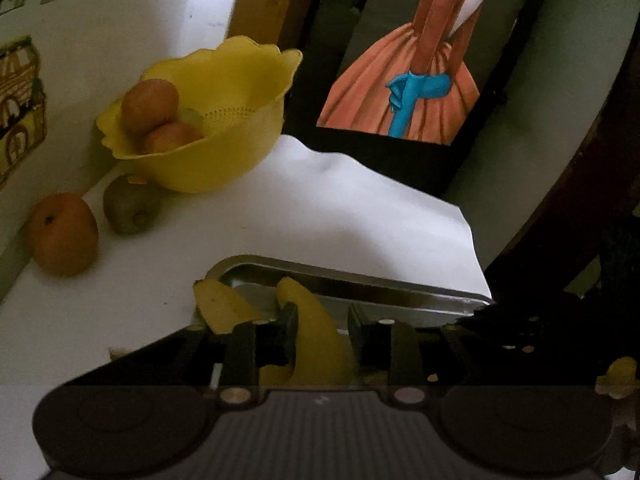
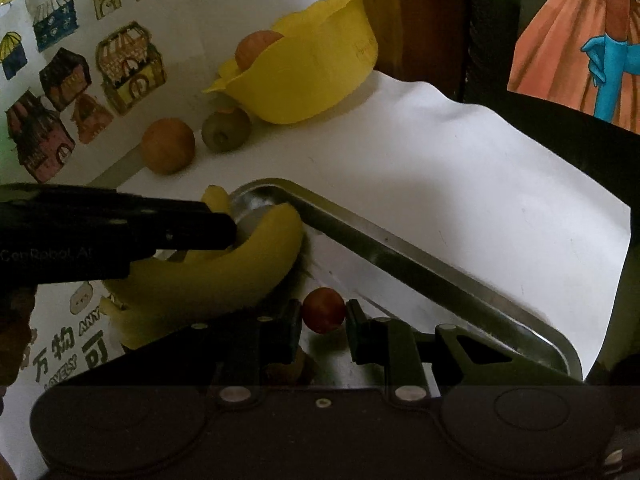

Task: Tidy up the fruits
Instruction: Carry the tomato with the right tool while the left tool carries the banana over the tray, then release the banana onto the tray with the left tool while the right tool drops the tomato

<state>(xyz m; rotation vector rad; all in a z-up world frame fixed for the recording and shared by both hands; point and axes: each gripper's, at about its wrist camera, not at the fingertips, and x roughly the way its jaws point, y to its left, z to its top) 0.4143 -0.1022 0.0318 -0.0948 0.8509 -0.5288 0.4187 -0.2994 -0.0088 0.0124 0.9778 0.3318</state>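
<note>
Bananas (image 2: 256, 248) in tray (image 2: 400, 256)

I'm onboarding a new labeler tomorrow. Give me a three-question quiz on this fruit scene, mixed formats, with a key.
1. True or false: the yellow bowl is empty.
2. What lies between the right gripper jaws? A) kiwi B) small red fruit C) orange
3. Fill in: the left gripper jaws straddle a ____ over the metal tray.

Key: 1 false; 2 B, the small red fruit; 3 banana.
</note>
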